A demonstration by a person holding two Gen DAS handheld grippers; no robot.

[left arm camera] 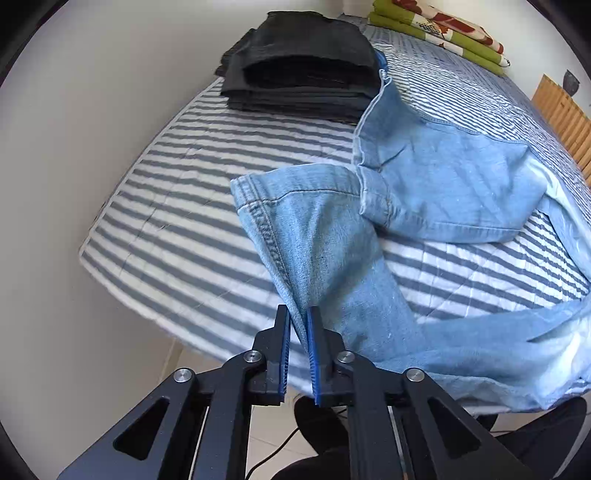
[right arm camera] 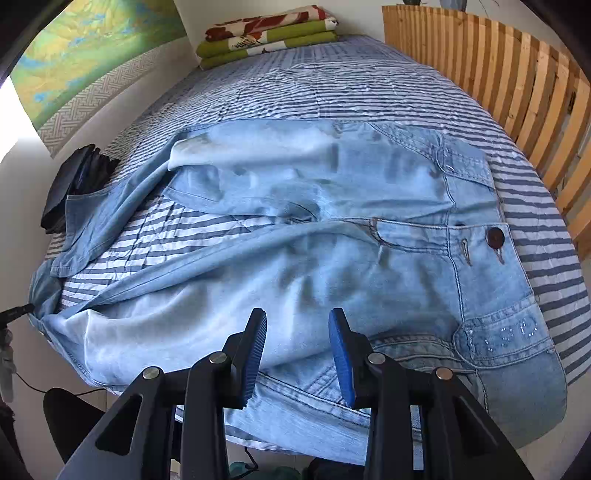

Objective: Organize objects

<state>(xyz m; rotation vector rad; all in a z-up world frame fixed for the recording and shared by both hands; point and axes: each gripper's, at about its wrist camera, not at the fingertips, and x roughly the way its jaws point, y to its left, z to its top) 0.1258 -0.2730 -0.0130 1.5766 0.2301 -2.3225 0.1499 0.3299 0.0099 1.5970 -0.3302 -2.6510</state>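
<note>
Denim jeans (right arm camera: 295,236) sprawl across my striped bed (left arm camera: 207,177); my left gripper (left arm camera: 298,317) pinches one leg hem, my right gripper (right arm camera: 297,325) has fabric between parted jaws, grip uncertain.

1. Jeans (left arm camera: 443,184): far end cut off at the 3 o'clock edge of the left wrist view; near edge hidden behind the right gripper (right arm camera: 297,321) at 6 o'clock in the right wrist view.
2. Folded dark clothes (right arm camera: 74,184): partly covered by a jeans leg at 9 o'clock.
3. Wooden slatted frame (right arm camera: 498,81): cut off at 3 o'clock.
4. Folded blanket (left arm camera: 439,29): cropped at 12 o'clock.
5. Floor items at 6 o'clock: too dark to identify.
</note>
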